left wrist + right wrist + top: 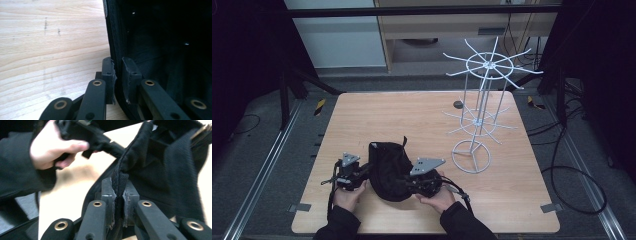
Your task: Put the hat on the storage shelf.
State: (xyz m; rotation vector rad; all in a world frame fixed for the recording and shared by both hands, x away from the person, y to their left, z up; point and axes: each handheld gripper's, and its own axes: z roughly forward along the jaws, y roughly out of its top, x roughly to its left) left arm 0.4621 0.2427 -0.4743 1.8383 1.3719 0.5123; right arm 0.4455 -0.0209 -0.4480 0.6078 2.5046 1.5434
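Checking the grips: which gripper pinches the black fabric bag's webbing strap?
The right gripper clamps the strap; the left gripper grips the black fabric bag by its rim.

- One black bag (388, 170), near the table's front edge, left of centre.
- Two grippers: left gripper (353, 176) at the bag's left, right gripper (412, 183) at its right.
- One wire rack (482, 107), far right.
- One table (422, 112).
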